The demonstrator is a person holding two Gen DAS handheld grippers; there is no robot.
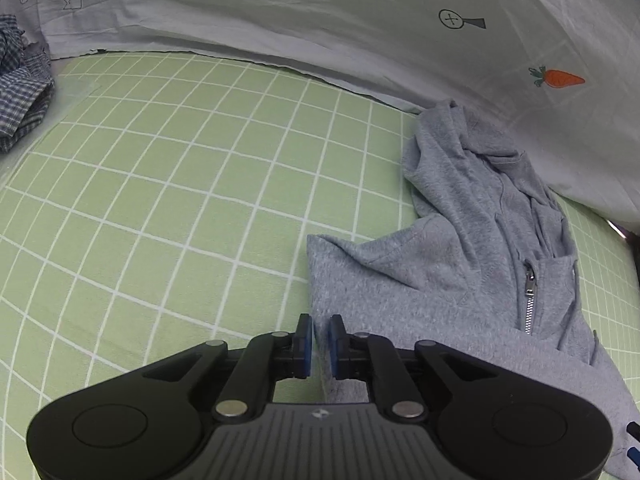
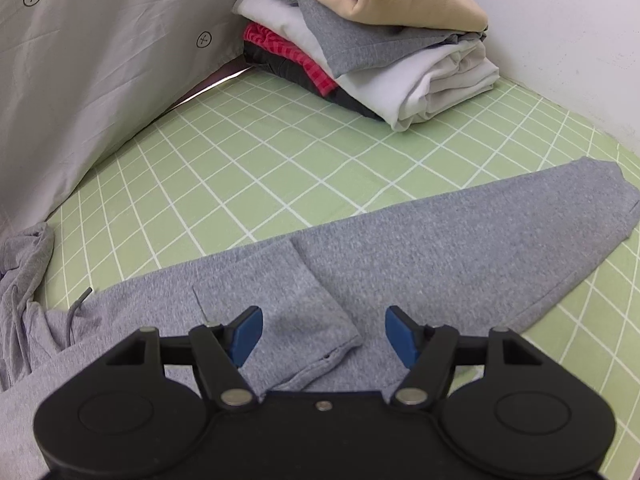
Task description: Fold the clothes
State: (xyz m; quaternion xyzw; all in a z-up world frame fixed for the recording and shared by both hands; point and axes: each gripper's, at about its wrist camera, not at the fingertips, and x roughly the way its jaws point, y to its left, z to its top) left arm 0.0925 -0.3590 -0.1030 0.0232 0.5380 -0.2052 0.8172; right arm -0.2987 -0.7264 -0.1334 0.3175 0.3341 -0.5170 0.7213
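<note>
Left claw [image 1: 321, 346] pinches grey hoodie [image 1: 440, 280] edge; right claw [image 2: 323, 336] wide over sleeve [image 2: 460, 240].

**Where things lie on my bed**

My hoodie [image 1: 460, 276] lies on the sheet [image 1: 160, 200], filling the lower right of the left view, its hood bunched against the cover [image 1: 320, 20] behind it. A checked shirt [image 1: 24, 92] sits crumpled at the far left edge. In the right view, one sleeve [image 2: 460, 248] stretches toward the right, a cuff [image 2: 296, 316] lying on it at centre. The stack [image 2: 368, 40] stands at upper centre, cover to its left, wall [image 2: 568, 32] to its right.
</note>
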